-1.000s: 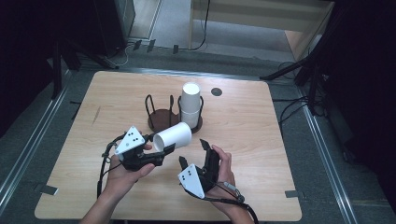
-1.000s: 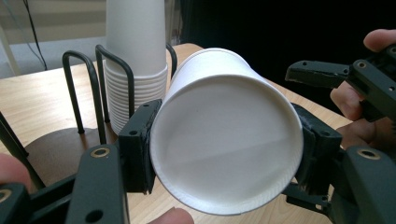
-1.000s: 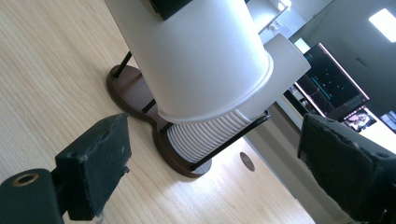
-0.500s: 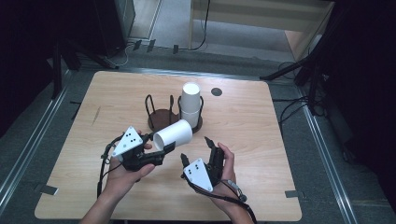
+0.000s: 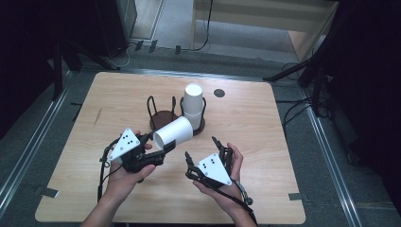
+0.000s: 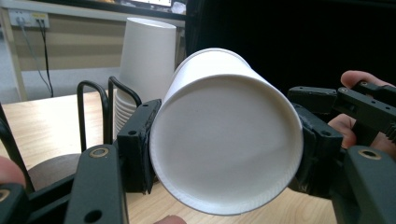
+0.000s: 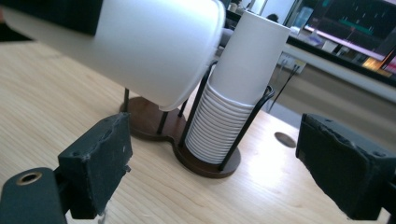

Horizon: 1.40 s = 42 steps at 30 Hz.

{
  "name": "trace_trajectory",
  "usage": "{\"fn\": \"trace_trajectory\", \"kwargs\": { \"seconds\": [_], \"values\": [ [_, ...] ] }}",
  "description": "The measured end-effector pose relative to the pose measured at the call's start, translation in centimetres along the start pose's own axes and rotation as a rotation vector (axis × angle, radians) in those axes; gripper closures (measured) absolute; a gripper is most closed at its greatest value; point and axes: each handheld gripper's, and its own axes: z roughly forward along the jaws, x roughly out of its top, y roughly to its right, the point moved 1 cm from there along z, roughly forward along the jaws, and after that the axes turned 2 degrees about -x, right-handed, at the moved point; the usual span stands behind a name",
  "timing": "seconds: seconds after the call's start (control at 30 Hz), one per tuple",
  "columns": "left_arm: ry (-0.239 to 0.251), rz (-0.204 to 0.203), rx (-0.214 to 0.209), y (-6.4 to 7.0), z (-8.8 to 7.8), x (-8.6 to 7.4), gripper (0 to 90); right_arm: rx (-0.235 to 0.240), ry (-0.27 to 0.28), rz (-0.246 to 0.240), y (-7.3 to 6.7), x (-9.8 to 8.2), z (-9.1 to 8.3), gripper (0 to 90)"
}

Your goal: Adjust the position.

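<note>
A white paper cup [image 5: 174,134] lies on its side above the table, and my left gripper [image 5: 158,144] is shut on its near end. In the left gripper view the cup's round end [image 6: 224,144] faces the camera, squeezed between both pads [image 6: 137,144]. My right gripper [image 5: 201,147] is open to the cup's right, and its jaws have just been closing a little with nothing between them. In the right gripper view the held cup [image 7: 154,46] hangs over the left jaw. Beyond it a tall stack of white cups [image 7: 233,98] stands in the holder.
A dark two-slot wire cup holder [image 5: 163,118] stands at the table's middle. The cup stack [image 5: 193,105] fills its right slot and the left slot is bare. A small dark round hole [image 5: 219,93] lies behind it. Cables run on the floor beyond the table's far edge.
My right hand has shifted slightly right and toward the holder, turning its gripper. The left gripper and its cup have stayed put.
</note>
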Motion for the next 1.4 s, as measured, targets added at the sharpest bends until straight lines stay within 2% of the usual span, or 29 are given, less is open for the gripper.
{"fn": "trace_trajectory", "kwargs": {
  "seconds": [0.13, 0.2, 0.3, 0.53, 0.73, 0.8, 1.07, 1.23, 1.4],
  "values": [
    [0.017, -0.014, 0.007, -0.1, 0.0, -0.1, 35.5, 0.04, 0.0, 0.113, 0.8, 0.1, 0.0, 11.1],
    [0.021, -0.017, 0.007, -0.1, 0.0, -0.1, 35.5, 0.046, -0.001, 0.149, 1.0, 0.1, 0.0, 11.2],
    [0.029, -0.019, 0.011, -0.2, 0.0, -0.2, 35.5, 0.042, 0.001, 0.178, 1.2, 0.1, 0.1, 11.6],
    [0.053, -0.049, 0.004, -0.6, 0.1, -0.5, 35.4, 0.062, 0.014, 0.291, 1.6, 0.6, -0.1, 12.8],
    [0.073, -0.056, 0.01, -0.8, 0.0, -0.5, 35.4, 0.055, -0.005, 0.319, 1.2, 1.2, 0.0, 12.9],
    [0.08, -0.053, 0.009, -0.7, -0.1, -0.5, 35.4, 0.055, -0.006, 0.346, 1.3, 1.3, 0.0, 13.1],
    [0.106, -0.053, 0.018, -0.8, -0.2, -0.4, 35.4, 0.113, -0.026, 0.487, 1.0, 1.5, -0.2, 13.3],
    [0.113, -0.054, 0.021, -0.9, -0.1, -0.4, 35.4, 0.126, -0.045, 0.541, 0.4, 2.0, -0.3, 6.9],
    [0.123, -0.053, 0.019, -0.8, 0.0, -0.6, 35.4, 0.166, -0.045, 0.685, 0.0, 2.4, 0.0, 3.0]
  ]
}}
